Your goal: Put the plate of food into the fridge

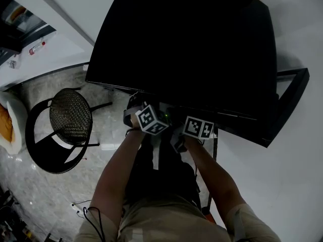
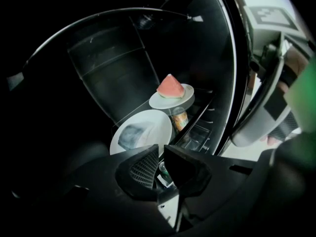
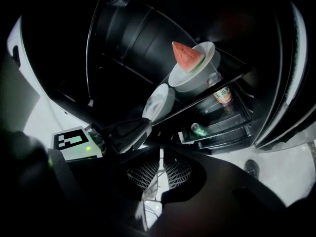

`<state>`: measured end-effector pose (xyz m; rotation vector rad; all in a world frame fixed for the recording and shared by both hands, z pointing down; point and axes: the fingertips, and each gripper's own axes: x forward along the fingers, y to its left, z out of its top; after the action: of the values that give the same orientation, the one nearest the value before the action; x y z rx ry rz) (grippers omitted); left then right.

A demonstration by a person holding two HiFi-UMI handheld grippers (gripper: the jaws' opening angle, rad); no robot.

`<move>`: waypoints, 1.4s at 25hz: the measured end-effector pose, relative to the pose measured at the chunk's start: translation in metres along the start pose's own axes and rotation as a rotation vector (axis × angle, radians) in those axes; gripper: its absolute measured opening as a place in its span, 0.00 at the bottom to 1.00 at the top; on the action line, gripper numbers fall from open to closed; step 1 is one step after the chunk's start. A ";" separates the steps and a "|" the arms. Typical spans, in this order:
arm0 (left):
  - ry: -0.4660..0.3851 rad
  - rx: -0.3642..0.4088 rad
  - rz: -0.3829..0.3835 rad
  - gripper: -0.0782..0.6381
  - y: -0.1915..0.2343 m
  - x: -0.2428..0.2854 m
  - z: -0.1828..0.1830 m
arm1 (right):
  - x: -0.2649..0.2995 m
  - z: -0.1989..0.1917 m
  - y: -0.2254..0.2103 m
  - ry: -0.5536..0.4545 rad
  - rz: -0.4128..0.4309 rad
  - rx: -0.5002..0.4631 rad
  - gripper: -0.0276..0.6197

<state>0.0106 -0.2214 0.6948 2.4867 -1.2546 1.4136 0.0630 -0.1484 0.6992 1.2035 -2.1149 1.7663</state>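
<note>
Left gripper (image 2: 161, 149) and right gripper (image 3: 161, 158) closed, empty; plate of food (image 2: 158, 124) level inside fridge (image 2: 108, 73)

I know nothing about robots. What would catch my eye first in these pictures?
The pink watermelon wedge stands out, sitting on a white plate on a shelf inside the dark fridge. A second plate, holding greyish food, lies nearer the front. In the head view, a round wire chair stands left of the fridge.

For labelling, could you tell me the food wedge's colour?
Pinkish red; the wedge shows best in the right gripper view.
</note>
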 end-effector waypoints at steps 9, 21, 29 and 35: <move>0.005 -0.028 -0.004 0.16 0.002 0.006 0.000 | -0.003 0.000 -0.001 -0.006 -0.002 0.001 0.09; 0.004 -0.039 -0.015 0.16 0.008 0.012 0.010 | -0.009 0.001 0.002 -0.015 -0.001 -0.002 0.09; -0.021 -0.058 -0.038 0.17 0.003 0.009 0.010 | -0.011 0.002 0.002 -0.021 -0.001 0.001 0.09; -0.039 -0.086 -0.048 0.17 0.000 0.001 0.007 | -0.009 0.001 0.003 -0.015 0.006 -0.002 0.09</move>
<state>0.0160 -0.2242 0.6915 2.4819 -1.2253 1.2783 0.0671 -0.1452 0.6916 1.2158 -2.1300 1.7623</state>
